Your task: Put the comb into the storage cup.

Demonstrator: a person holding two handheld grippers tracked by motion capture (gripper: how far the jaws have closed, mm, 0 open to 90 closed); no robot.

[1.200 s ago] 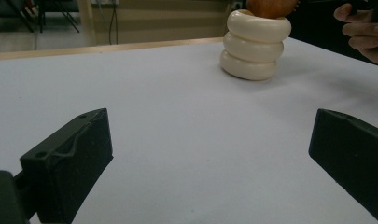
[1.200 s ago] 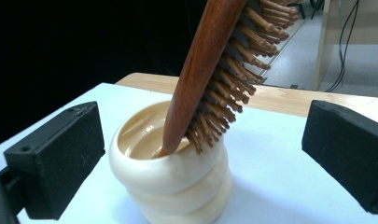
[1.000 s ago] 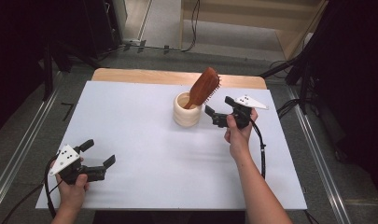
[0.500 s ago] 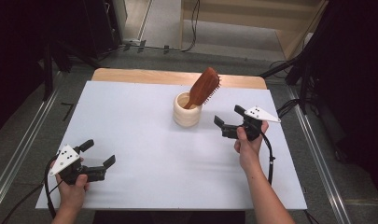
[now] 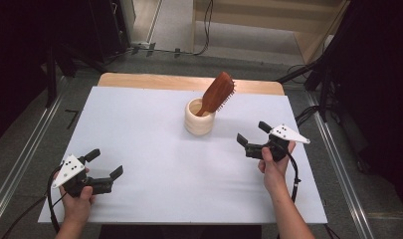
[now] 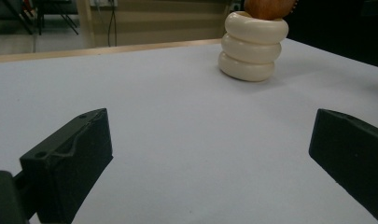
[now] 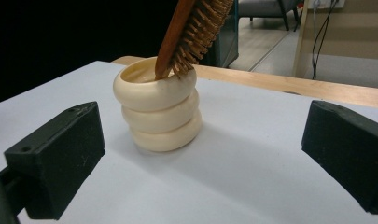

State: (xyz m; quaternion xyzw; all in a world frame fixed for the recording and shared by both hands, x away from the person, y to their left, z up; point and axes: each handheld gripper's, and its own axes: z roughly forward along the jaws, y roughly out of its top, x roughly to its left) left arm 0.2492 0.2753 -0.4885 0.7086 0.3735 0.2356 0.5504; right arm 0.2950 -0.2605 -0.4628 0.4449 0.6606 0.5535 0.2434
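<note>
**benchguy:** So where's the hairbrush point(image 5: 218, 93) at right now? Done or not?

**me:** I'd call it basically done. The brush is standing handle-down in the cream ribbed cup point(image 5: 199, 117), head sticking out the top and leaning off toward the far right, bristles facing right. The cup sits upright on the white tabletop point(image 5: 154, 149), a bit past the middle toward the far edge. From my right tool's camera you can see the handle point(image 7: 175, 35) resting against the inside of the rim, and nothing is touching it.

**benchguy:** And your tools?

**me:** My right tool point(image 5: 250, 138) is released, jaws spread wide with nothing between them, near the cup on its right side but clearly apart from it. My left tool point(image 5: 105, 166) is also wide open and empty, down at the near-left of the tabletop, well away from the cup. Its camera gets the cup point(image 6: 252, 47) way off in the distance.

**benchguy:** Anything left?

**me:** Not much, as far as I can judge. The brush leans a fair bit, so if the cup is light it could tip, but it looks settled. What's left is probably just parking the right hand back on my side.
</note>
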